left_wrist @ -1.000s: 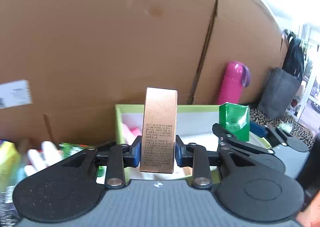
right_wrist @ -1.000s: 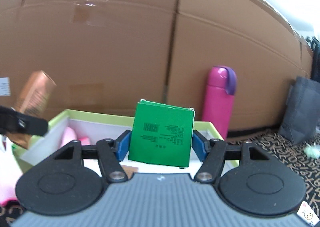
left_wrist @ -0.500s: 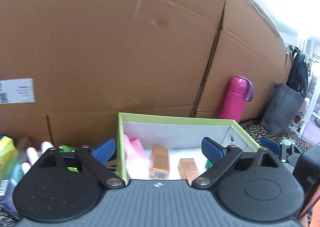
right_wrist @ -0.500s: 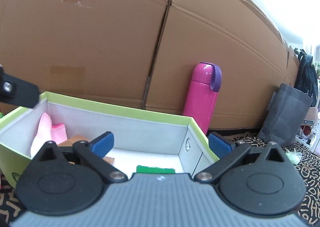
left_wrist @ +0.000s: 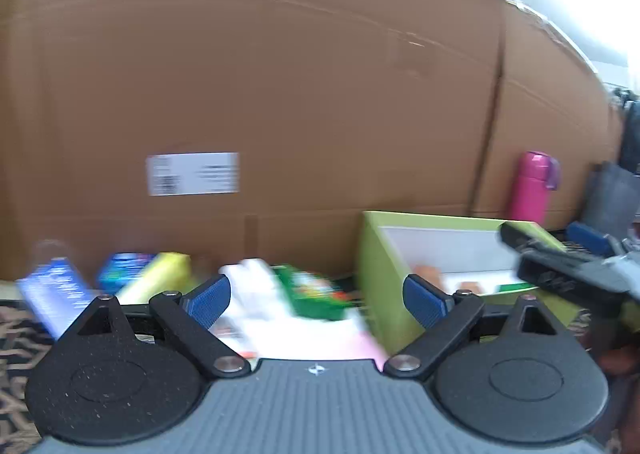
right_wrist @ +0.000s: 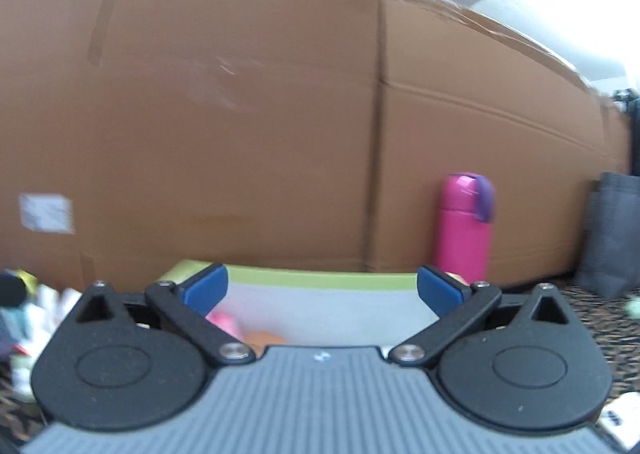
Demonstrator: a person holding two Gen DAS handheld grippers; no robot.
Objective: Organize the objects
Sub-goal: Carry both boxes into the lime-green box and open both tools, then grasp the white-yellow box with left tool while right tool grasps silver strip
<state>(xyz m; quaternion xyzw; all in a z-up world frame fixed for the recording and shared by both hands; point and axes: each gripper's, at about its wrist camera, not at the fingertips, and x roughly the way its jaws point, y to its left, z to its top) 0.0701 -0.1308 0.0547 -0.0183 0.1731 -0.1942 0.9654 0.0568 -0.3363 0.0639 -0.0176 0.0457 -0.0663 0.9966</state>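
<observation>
My left gripper (left_wrist: 316, 294) is open with nothing between its blue pads. It faces a blurred pile of packets: a green one (left_wrist: 312, 290), a yellow box (left_wrist: 160, 278) and a blue one (left_wrist: 52, 294). To its right stands the lime-green bin (left_wrist: 376, 274), with copper boxes (left_wrist: 428, 274) and a green box (left_wrist: 516, 287) inside. My right gripper (right_wrist: 322, 290) is open and empty, level in front of the bin (right_wrist: 320, 278). Pink items (right_wrist: 226, 322) and an orange-brown box (right_wrist: 264, 338) show inside. The right gripper (left_wrist: 568, 274) also shows at the right of the left wrist view.
A tall cardboard wall (left_wrist: 280, 94) with a white label (left_wrist: 192, 174) closes the back. A pink bottle (right_wrist: 464, 230) with a purple strap stands against it, right of the bin. A grey bag (right_wrist: 612, 230) sits far right on the patterned mat (right_wrist: 616, 330).
Both grippers let go of their boxes, copper and green, which now lie in the bin. The left gripper swung left toward the packet pile; the right one drew back a little.
</observation>
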